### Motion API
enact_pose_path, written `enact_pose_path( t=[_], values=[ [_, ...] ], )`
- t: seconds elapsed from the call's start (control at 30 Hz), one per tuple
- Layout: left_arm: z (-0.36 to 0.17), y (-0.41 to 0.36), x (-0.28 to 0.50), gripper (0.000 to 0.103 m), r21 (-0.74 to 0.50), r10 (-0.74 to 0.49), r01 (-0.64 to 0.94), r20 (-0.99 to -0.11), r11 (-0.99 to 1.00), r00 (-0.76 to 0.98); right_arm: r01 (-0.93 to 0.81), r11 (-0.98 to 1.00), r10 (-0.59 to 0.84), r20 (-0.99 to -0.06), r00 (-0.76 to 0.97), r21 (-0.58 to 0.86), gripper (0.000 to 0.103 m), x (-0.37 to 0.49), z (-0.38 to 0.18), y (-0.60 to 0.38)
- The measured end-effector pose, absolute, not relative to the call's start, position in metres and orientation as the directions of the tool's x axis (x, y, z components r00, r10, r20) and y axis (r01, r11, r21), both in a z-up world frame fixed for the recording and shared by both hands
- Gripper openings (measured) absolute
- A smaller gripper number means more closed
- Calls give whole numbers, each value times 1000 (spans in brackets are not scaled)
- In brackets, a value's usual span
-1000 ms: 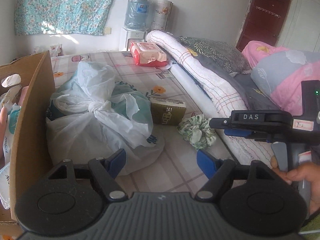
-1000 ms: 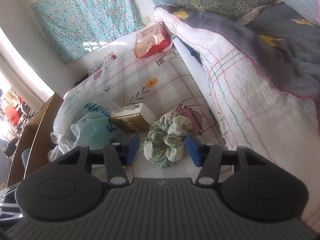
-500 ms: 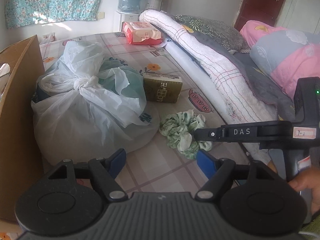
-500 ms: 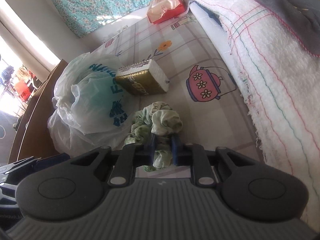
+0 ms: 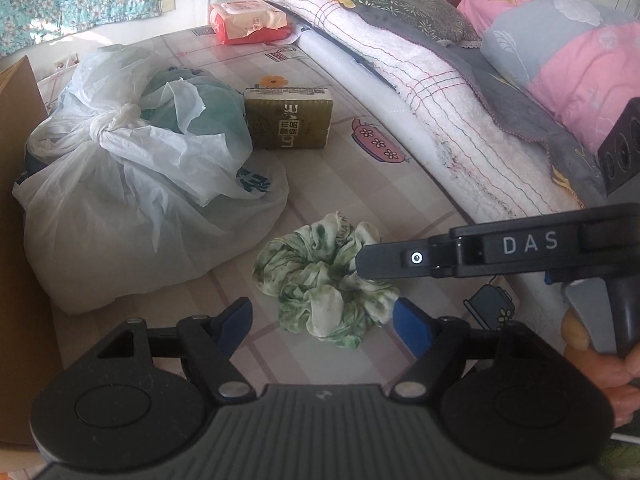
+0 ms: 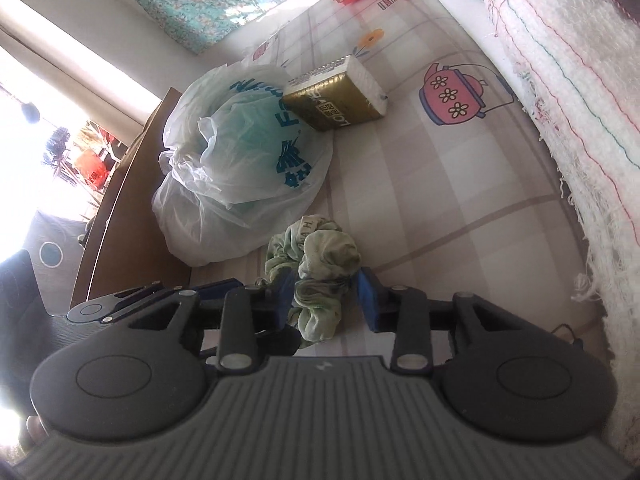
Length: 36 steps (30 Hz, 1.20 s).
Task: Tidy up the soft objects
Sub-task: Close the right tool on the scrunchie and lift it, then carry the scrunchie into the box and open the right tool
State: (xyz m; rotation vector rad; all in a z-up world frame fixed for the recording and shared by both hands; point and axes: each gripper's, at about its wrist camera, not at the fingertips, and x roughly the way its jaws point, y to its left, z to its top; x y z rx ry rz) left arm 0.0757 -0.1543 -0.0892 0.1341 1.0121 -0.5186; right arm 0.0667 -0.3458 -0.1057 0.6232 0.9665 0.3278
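A green and white scrunchie [image 5: 312, 280] [image 6: 320, 252] lies on the checked bed sheet [image 5: 360, 184]. My right gripper [image 6: 326, 298] straddles its near part. Its jaws are opening, the blue pads [image 6: 368, 300] standing apart on either side of the cloth and not pressing it. In the left wrist view the right gripper [image 5: 362, 264] reaches in from the right, its tip on the scrunchie. My left gripper [image 5: 322, 314] hovers just in front of the scrunchie, wide apart and closing slightly, holding nothing.
A knotted white plastic bag [image 5: 132, 184] sits left of the scrunchie against a cardboard box [image 5: 20, 200]. An olive tissue pack [image 5: 288, 120] lies behind it. A pink wipes pack [image 5: 248, 24] is farther back. A rolled white blanket [image 5: 420, 92] and pillows border the right.
The right gripper pinched shut on the scrunchie half a second ago and its jaws now stand apart again. The left gripper sank and tilted down, closer to the scrunchie.
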Motion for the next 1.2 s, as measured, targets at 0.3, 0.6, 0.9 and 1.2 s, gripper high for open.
enact_pose_path(
  t=[0.3,0.6,0.9,1.2],
  values=[
    [-98,-163,84,63,-137,-347,465,-847,875,403,22,772,527,-659,536,635,40,72,-115,-340],
    [-101,-169,86,40,-127,-350,486,-846,865,403,44,754,534,-651,539,655,28,71,-120,-340],
    [-94,-158,86,26,-173,-389,466,-821,868,419,39,737,546,-629,553,675,17,67,-116,-339],
    [-72,-150,75,26,-170,-418,487,-781,857,463,22,725,545,-592,593,689,17,58,-93,-337]
  ],
)
